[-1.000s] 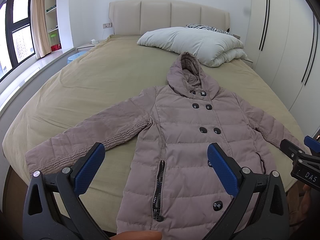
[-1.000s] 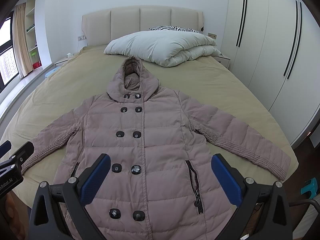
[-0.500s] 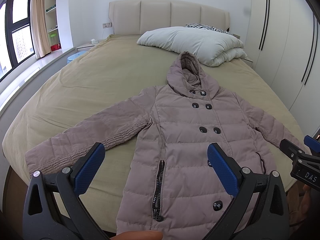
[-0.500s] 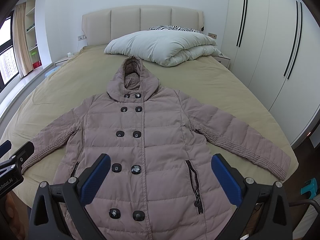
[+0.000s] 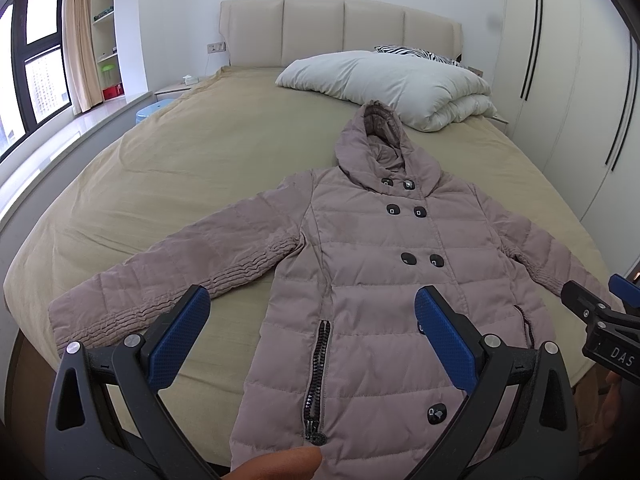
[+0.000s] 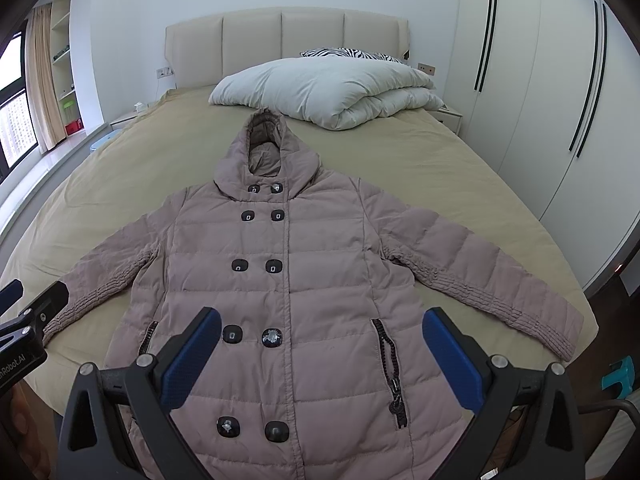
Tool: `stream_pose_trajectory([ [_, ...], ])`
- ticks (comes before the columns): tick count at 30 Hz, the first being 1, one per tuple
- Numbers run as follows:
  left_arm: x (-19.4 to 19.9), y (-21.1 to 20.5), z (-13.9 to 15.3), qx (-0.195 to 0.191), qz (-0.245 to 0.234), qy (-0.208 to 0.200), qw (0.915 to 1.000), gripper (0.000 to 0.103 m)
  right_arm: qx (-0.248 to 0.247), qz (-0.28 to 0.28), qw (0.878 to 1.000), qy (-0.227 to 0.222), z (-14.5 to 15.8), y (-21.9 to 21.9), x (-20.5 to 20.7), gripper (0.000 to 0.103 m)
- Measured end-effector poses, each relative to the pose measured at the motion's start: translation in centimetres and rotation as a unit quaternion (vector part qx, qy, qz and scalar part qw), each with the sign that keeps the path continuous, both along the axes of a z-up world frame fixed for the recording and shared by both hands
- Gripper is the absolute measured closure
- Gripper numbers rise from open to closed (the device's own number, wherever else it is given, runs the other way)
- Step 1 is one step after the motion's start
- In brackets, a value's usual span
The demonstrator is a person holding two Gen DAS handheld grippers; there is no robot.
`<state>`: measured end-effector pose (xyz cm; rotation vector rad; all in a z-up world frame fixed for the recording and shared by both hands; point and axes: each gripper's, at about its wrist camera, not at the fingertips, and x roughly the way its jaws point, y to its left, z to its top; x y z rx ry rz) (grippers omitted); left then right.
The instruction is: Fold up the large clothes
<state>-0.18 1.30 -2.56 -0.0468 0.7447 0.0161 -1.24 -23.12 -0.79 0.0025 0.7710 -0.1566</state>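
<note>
Puffy coat (image 6: 296, 280) is soft, probably slippery: pinch sleeve cuffs. Your left gripper (image 5: 312, 336) and right gripper (image 6: 320, 350) fingers are spread, empty.

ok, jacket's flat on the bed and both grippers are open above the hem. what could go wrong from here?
1. The puffy coat is thick and quilted; the open right gripper or left gripper may pinch only the top layer, so it could slip.
2. The hem lies at the bed edge; a pull toward the person could drag the coat off.
3. The splayed sleeves may trail or bunch in a fold.
</note>
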Motion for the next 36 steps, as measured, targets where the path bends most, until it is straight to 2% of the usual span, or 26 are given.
stream_pose_trajectory([
  [4, 1.4, -0.8, -1.5, 0.007, 0.005, 0.013, 0.9999, 0.0, 0.04, -0.011, 0.999, -0.013, -0.4, -2.4, 0.2, 0.0],
  [5, 1.8, -1.0, -2.0, 0.011, 0.005, 0.015, 0.9998, 0.0, 0.057, -0.019, 0.998, -0.017, -1.6, -3.2, 0.7, 0.0],
  [8, 3.1, -1.8, -3.7, 0.012, -0.014, 0.03, 0.9994, 0.0, 0.126, -0.049, 0.99, -0.045, -2.6, -9.2, 0.5, 0.0],
  [9, 3.7, -1.9, -4.5, 0.002, -0.022, 0.043, 0.9988, 0.0, 0.143, -0.071, 0.986, -0.053, -3.4, -11.6, 0.3, 0.0],
  [11, 5.2, -1.7, -6.0, -0.053, -0.039, 0.07, 0.9954, 0.0, 0.184, -0.128, 0.972, -0.067, -5.3, -17.4, -0.2, 0.0],
  [13, 6.5, -1.5, -7.4, -0.099, -0.045, 0.09, 0.9899, 0.0, 0.235, -0.195, 0.95, -0.065, -7.9, -23.7, -1.3, 0.005],
  [14, 7.1, -1.6, -7.9, -0.113, -0.047, 0.089, 0.9885, 0.0, 0.266, -0.231, 0.934, -0.066, -9.4, -26.9, -2.2, 0.011],
  [17, 8.3, -2.8, -8.5, -0.13, -0.068, 0.046, 0.9881, 0.0, 0.386, -0.318, 0.863, -0.067, -14.6, -35.2, -5.2, 0.017],
  [18, 8.6, -3.4, -8.5, -0.124, -0.072, 0.037, 0.989, 0.0, 0.412, -0.331, 0.846, -0.072, -16.1, -37.0, -6.0, 0.018],
  [19, 9.1, -4.2, -8.4, -0.115, -0.08, 0.039, 0.9894, 0.0, 0.426, -0.34, 0.835, -0.076, -17.3, -38.5, -6.6, 0.018],
  [21, 10.5, -5.6, -8.7, -0.115, -0.094, 0.067, 0.9866, 0.0, 0.448, -0.356, 0.815, -0.088, -19.1, -40.8, -7.5, 0.022],
  [23, 11.6, -6.0, -9.0, -0.143, -0.089, 0.08, 0.9825, 0.0, 0.475, -0.369, 0.791, -0.115, -20.4, -42.9, -8.1, 0.023],
  [25, 12.5, -6.2, -9.2, -0.172, -0.091, 0.075, 0.978, 0.0, 0.478, -0.378, 0.779, -0.144, -20.5, -44.3, -8.6, 0.023],
  [26, 13.0, -6.3, -9.4, -0.18, -0.093, 0.08, 0.976, 0.0, 0.471, -0.381, 0.781, -0.151, -20.4, -44.7, -8.5, 0.025],
  [28, 14.2, -6.6, -10.1, -0.198, -0.104, 0.099, 0.9695, 0.0, 0.448, -0.387, 0.793, -0.144, -20.0, -45.6, -8.0, 0.035],
  [29, 14.6, -6.4, -10.6, -0.215, -0.108, 0.104, 0.965, 0.0, 0.432, -0.394, 0.8, -0.135, -19.4, -45.6, -7.4, 0.049],
  [30, 15.0, -6.2, -10.8, -0.23, -0.109, 0.107, 0.9612, 0.001, 0.408, -0.399, 0.812, -0.122, -18.5, -45.6, -6.4, 0.07],
  [32, 15.9, -5.8, -11.3, -0.248, -0.11, 0.109, 0.9563, 0.003, 0.353, -0.384, 0.846, -0.108, -15.6, -45.0, -4.1, 0.084],
  [34, 16.8, -5.3, -11.4, -0.267, -0.112, 0.107, 0.9512, 0.004, 0.27, -0.349, 0.891, -0.11, -11.5, -43.2, -1.2, 0.087],
  [36, 17.7, -4.8, -11.5, -0.29, -0.115, 0.104, 0.9445, 0.004, 0.206, -0.283, 0.929, -0.118, -7.5, -39.8, 2.2, 0.089],
])
